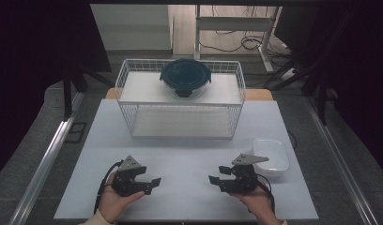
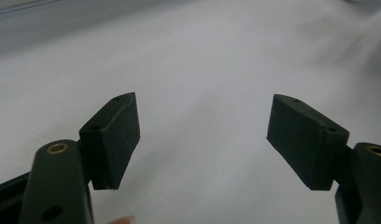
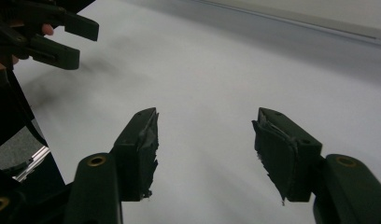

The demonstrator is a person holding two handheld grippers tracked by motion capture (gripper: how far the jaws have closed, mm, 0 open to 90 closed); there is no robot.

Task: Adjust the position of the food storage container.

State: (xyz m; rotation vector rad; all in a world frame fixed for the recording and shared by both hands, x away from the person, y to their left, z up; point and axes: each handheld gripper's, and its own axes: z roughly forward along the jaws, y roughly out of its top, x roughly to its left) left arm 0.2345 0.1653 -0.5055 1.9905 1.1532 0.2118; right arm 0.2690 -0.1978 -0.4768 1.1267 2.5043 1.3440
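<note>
While both tongs, left (image 1: 154, 180) and right (image 1: 212, 178), hang released over the near table (image 1: 189, 154), I risk clipping the white dish (image 1: 271, 156) at right.

Each black tool (image 1: 154, 180) bears a grey three-cornered plate, brass screws, black cable.

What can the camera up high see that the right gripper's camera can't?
The high view alone has the wire basket with the round dark-lidded container on its upper shelf, and the white dish. The right gripper view alone has its worn jaw pads close up. Both have the white table, the left gripper and the right gripper.
</note>
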